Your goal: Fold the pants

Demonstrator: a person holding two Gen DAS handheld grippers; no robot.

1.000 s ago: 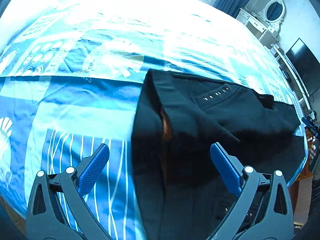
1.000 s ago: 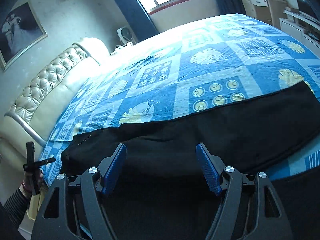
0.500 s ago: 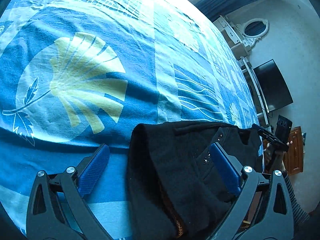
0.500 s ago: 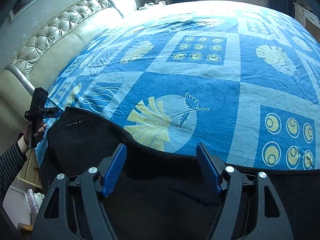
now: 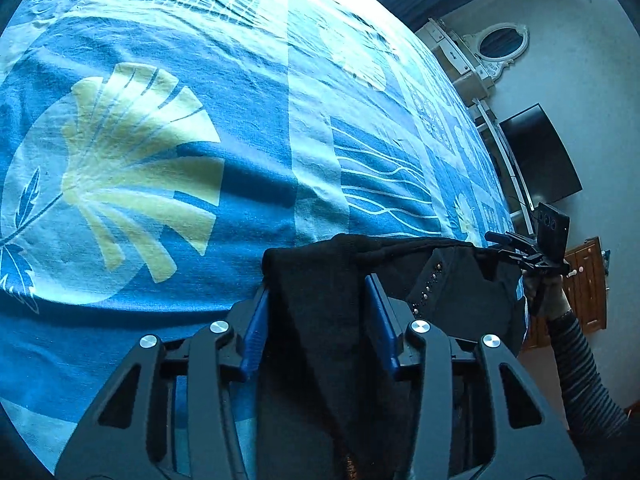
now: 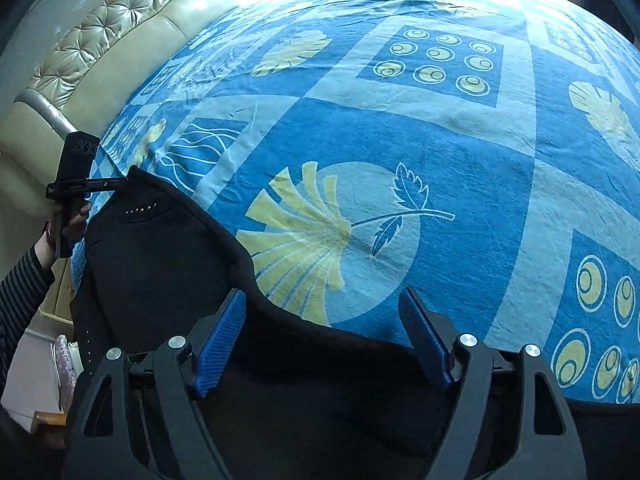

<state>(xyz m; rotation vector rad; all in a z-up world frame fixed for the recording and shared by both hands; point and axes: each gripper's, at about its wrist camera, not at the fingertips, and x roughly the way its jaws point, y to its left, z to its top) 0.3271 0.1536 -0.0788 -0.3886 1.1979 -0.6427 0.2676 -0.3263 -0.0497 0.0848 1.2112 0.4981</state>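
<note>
Cool blue daylight, strong fisheye bend, sharp focus.
Light comes from the far side: the bedspread (image 5: 168, 128) blows out to white glare along its far edge in both views. The black pants (image 6: 160, 264) lose nearly all detail. Corners fall to dark vignette; straight lines curve near the edges.

Black pants (image 5: 320, 300) with a row of small metal studs, blue patchwork bedspread (image 5: 240, 140) printed with pale yellow leaves, rings and white wavy lines, beige tufted headboard (image 6: 100, 36), grey-and-black striped sleeve (image 5: 580, 368)
</note>
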